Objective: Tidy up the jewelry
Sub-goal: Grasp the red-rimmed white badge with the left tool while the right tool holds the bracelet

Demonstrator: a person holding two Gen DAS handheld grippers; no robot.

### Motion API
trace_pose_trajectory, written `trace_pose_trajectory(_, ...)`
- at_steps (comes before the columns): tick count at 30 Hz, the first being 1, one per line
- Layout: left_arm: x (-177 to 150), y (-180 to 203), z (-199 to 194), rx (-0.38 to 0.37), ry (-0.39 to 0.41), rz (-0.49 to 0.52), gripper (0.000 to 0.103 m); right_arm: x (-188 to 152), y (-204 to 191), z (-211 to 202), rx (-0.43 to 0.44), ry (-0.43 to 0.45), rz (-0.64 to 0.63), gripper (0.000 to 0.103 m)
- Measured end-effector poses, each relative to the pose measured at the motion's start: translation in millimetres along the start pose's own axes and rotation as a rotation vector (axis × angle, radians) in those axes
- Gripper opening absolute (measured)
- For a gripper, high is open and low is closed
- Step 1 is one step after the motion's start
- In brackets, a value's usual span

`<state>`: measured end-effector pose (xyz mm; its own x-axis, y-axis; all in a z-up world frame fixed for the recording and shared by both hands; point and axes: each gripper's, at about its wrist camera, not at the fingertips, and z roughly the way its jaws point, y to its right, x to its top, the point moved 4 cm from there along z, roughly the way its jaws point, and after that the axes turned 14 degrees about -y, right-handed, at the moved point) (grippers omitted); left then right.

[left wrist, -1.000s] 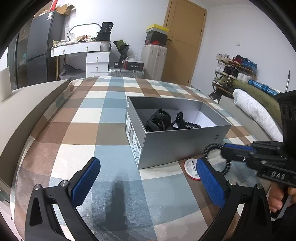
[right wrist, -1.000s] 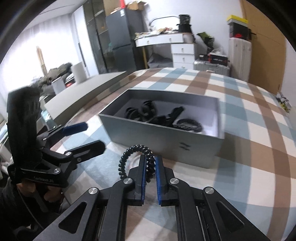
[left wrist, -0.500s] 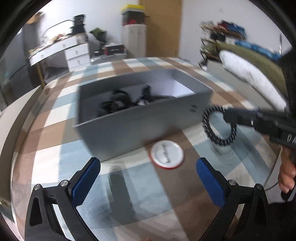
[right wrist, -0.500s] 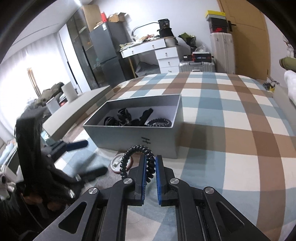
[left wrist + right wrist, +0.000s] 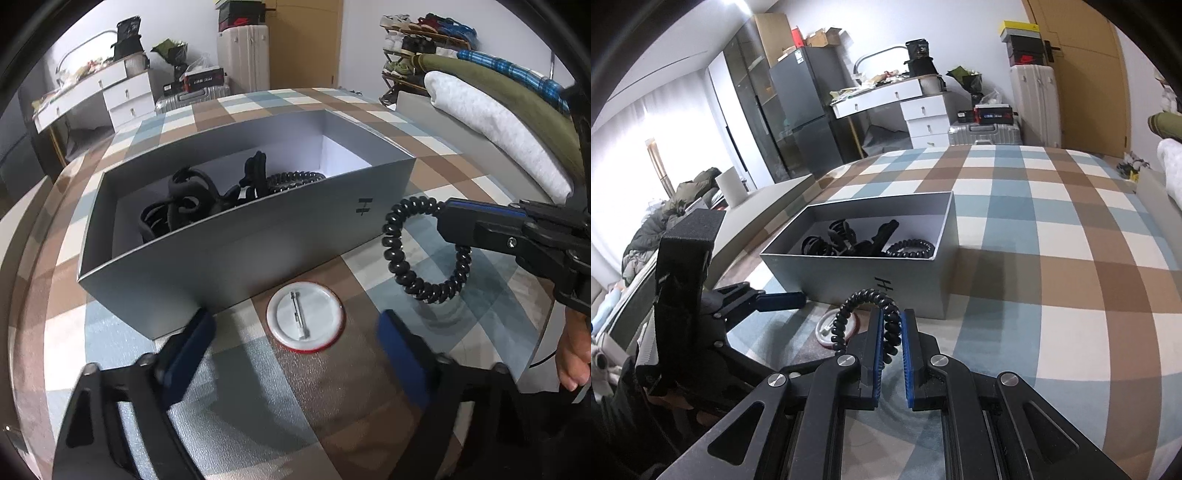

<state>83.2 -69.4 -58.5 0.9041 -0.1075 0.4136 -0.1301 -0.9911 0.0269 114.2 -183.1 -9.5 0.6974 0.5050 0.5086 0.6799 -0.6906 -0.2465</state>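
On the checked cloth, just in front of the grey box, a round pin badge is framed by the left gripper, whose jaws have just been closing but are not yet touching it. Beside it, a black coil hair tie is pinched by the right gripper, held clear of the cloth. More dark hair accessories are seen inside the box.

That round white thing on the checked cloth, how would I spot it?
Find the grey box on the checked cloth. Just in front of its near wall lies the round badge, face down. Unlike the black coiled hair ties nearby, it is flat and white, with a red rim and a metal pin across its back.
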Motion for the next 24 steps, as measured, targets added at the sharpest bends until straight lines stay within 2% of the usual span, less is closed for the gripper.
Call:
trace_pose_trajectory(1,0,1,-1,0.007,0.003,0.006,0.074,0,0,0,0.000,0.000,0.000,0.009)
trace_pose_trajectory(2,-1,2,-2,0.002,0.008,0.015,0.065,0,0,0,-0.001,0.001,0.001,0.009)
trace_pose_trajectory(3,-2,3,-4,-0.001,0.013,0.028,0.051,0,-1,0,0.002,-0.001,0.000,0.009)
trace_pose_trajectory(5,-1,6,-6,-0.011,0.014,0.049,0.037,0,-1,1,0.000,-0.001,-0.002,0.009)
trace_pose_trajectory(16,-2,12,-13,-0.031,0.049,0.088,0.036,0,-1,-1,0.006,0.008,0.000,0.009)
trace_pose_trajectory(24,2,6,-31,-0.067,0.114,0.067,0.036,1,0,-5,0.017,0.030,0.002,0.009)
